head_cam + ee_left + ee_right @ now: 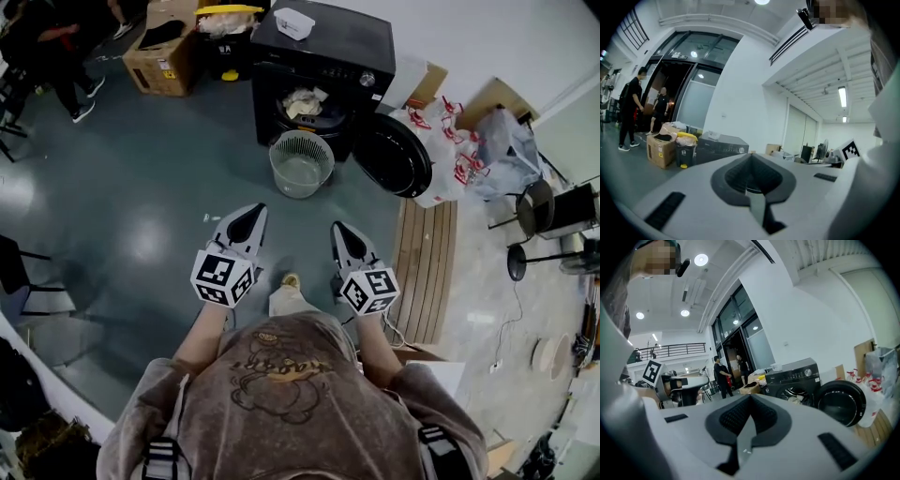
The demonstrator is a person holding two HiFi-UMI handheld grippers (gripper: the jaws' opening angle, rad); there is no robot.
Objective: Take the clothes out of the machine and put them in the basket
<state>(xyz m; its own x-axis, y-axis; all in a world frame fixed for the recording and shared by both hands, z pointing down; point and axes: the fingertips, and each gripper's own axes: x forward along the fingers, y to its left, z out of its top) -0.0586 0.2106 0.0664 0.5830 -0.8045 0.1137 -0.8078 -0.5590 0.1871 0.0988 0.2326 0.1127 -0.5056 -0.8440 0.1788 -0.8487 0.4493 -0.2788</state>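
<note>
A black washing machine (319, 56) stands ahead of me, its round door (392, 155) swung open to the right. Pale clothes (305, 101) lie in its drum. A round, pale slatted basket (301, 164) sits on the floor just in front of the drum and looks empty. My left gripper (251, 216) and right gripper (339, 232) are held side by side well short of the basket, both shut with nothing between the jaws. The right gripper view shows the machine (794, 375), its door (841, 401) and the clothes (800, 398) beyond the closed right gripper (750, 399). The left gripper (751, 158) points left of the machine (723, 145).
A cardboard box (161, 58) and a yellow-lidded bin (228, 37) stand left of the machine. White bags with red print (441, 141) and wooden slats (427, 267) lie to its right. A seated person (56, 56) is at the far left, with chairs (548, 211) at the right.
</note>
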